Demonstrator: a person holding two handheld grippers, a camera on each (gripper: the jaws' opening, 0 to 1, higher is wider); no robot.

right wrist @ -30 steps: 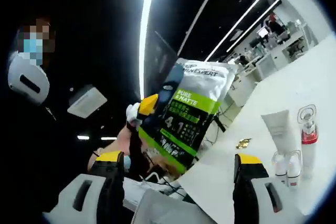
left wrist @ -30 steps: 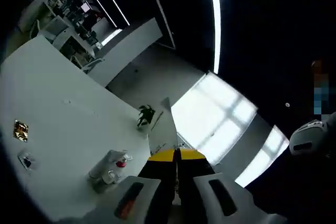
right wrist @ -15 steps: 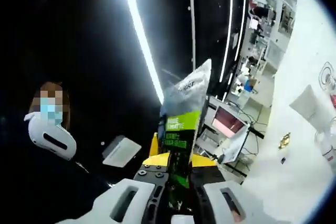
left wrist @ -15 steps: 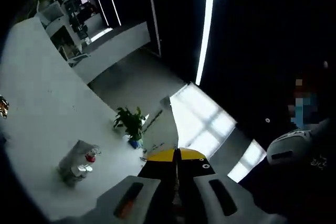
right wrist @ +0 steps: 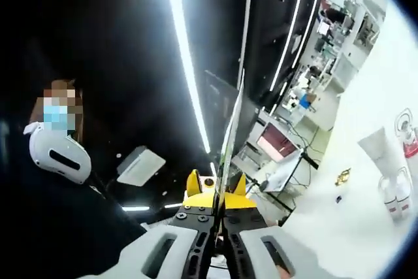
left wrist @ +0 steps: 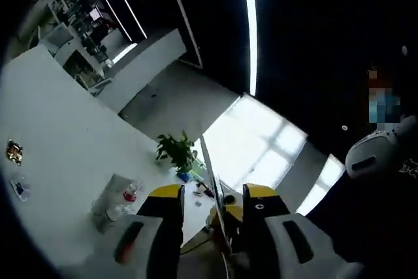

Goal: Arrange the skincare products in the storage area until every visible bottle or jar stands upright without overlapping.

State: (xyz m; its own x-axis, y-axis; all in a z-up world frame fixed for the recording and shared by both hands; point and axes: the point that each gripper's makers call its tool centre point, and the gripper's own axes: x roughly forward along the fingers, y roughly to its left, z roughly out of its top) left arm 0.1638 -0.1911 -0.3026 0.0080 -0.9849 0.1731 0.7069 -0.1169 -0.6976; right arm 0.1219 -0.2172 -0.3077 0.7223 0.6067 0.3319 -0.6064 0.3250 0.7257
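Note:
A flat green-and-white skincare pouch (right wrist: 230,132) is held up in the air, seen edge-on as a thin sliver. My right gripper (right wrist: 219,204) is shut on its lower edge. In the left gripper view the same pouch (left wrist: 210,164) stands between the jaws of my left gripper (left wrist: 214,194), which are open and apart from it on both sides. On the white table (left wrist: 52,129) lie a white tube (left wrist: 110,195) and small bottles, one with a red cap (left wrist: 130,195). The right gripper view shows the tube (right wrist: 379,155), a red-banded bottle (right wrist: 408,140) and two small bottles (right wrist: 392,197).
A small gold item (left wrist: 13,151) lies on the table, and appears as the gold item (right wrist: 341,176) in the right gripper view. A potted plant (left wrist: 176,151) stands beyond the table edge. A person wearing a white headset (right wrist: 57,158) is close behind the grippers.
My left gripper has opened and let go of the pouch. My right gripper, open one second ago, has shut on it and holds it alone. Both views have rolled with the hands.

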